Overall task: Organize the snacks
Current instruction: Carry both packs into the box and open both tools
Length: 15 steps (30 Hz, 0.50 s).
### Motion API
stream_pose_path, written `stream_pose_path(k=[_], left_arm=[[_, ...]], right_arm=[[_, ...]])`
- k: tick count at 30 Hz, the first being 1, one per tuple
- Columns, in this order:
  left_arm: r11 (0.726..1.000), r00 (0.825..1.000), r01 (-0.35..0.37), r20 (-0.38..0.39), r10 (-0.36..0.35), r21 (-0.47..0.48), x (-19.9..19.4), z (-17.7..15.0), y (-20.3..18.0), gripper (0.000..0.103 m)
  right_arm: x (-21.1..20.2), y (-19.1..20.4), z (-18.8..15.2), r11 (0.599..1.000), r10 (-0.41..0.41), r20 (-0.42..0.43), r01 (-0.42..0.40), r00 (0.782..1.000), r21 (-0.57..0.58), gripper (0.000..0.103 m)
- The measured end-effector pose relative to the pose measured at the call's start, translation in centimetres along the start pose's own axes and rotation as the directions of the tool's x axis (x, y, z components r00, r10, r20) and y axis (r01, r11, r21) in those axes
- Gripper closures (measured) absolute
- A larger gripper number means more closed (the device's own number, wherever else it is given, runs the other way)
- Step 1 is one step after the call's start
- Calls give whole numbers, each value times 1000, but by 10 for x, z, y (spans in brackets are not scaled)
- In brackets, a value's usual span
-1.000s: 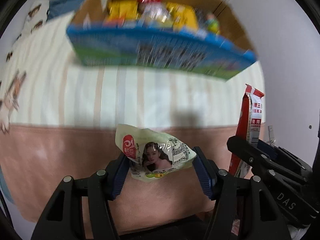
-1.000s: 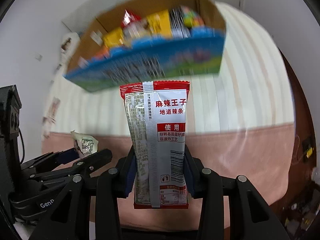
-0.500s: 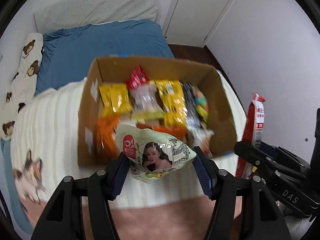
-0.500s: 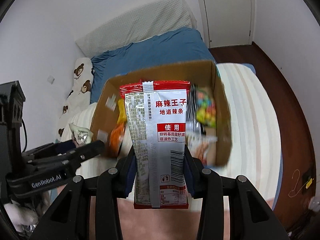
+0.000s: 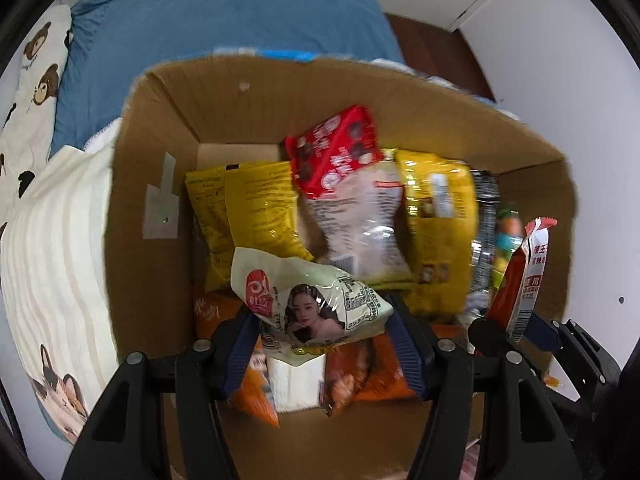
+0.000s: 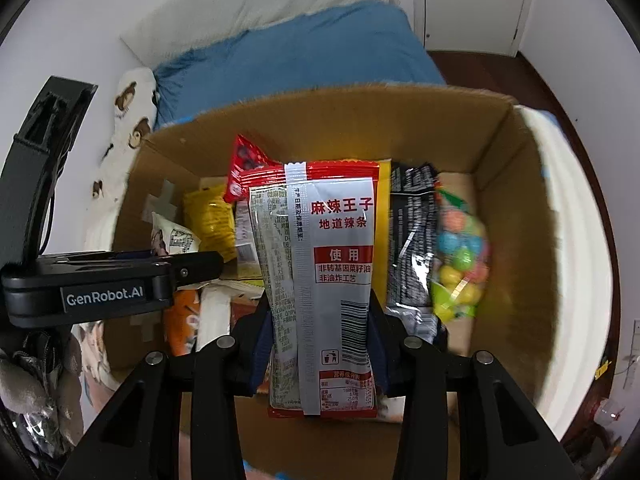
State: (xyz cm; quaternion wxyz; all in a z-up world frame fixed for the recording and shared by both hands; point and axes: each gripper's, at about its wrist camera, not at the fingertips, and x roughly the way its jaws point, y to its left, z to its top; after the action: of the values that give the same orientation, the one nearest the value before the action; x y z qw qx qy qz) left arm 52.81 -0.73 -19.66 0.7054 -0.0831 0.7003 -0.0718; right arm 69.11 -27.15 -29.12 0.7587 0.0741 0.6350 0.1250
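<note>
We hold both grippers over the open cardboard box (image 5: pixel 132 200), pointing steeply down into it. Step in hand, as we judge it: delivering two packets to the box.

Left gripper (image 5: pixel 320 344): jaws clamped on a pale green snack packet (image 5: pixel 308 300) printed with a portrait, above the orange packets (image 5: pixel 372 372) at the box's near side.

Right gripper (image 6: pixel 318 344): jaws clamped on a red-and-silver spicy strip packet (image 6: pixel 320 280), upright, above the box's middle.

Inside the box: yellow bags (image 5: pixel 252 216), a red packet (image 5: pixel 336 156), a black packet (image 6: pixel 408 240), a bag of coloured candies (image 6: pixel 460 256).

Next move likely calls for lowering each packet into a gap and parting the jaws; space looks tight.

The box sits on a cream striped blanket (image 5: pixel 52 240) on a bed; blue bedding (image 5: pixel 220 20) lies beyond the box, white wall and dark floor to its right.
</note>
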Motion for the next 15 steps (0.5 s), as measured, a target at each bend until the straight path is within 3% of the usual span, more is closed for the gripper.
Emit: stream_pose_path(k=[10, 15], left_arm=[[1000, 999, -6, -47, 5, -13, 29, 8, 15, 42], [999, 997, -17, -74, 13, -47, 35, 10, 26, 42]], right_arm=[[47, 2, 18, 1000, 1, -73, -1, 997, -3, 58], [62, 3, 28, 1000, -6, -116, 7, 993, 5, 49]])
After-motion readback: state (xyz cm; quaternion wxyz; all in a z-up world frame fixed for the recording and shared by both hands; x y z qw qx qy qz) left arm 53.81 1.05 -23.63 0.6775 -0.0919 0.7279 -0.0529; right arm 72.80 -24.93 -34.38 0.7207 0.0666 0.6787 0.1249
